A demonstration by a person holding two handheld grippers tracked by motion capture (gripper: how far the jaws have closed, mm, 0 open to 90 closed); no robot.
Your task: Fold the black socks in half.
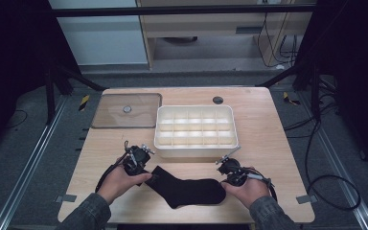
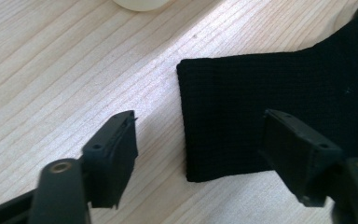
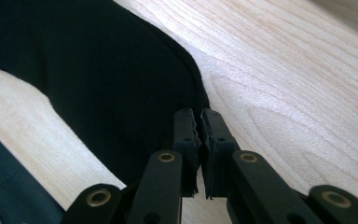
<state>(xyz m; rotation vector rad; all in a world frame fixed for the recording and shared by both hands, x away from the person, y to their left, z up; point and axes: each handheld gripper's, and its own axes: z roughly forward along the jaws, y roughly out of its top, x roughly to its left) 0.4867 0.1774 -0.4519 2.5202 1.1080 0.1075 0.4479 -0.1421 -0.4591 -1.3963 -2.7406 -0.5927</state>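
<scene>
— Wooden surface [image 1: 268,124], pale grain. Far left at the back?

— Clear flat lid [image 1: 127,110] with a round knob, well apart from the work. Just beside it, white divided box [image 1: 196,129], standing beyond the sock. Nothing between tools and cloth.

— Hard to make out?

— Box cut down to a pale corner in the left gripper view; toe end partly covered by the right tool.

— Sock?

— Black sock [image 1: 189,189], ribbed knit, flat near the front edge, bent at the heel. Left tool [image 2: 200,149] spread wide, straddling the cuff edge. Right tool [image 3: 199,140] pressed together at the sock's edge; fabric pinched or not, can't tell.
</scene>
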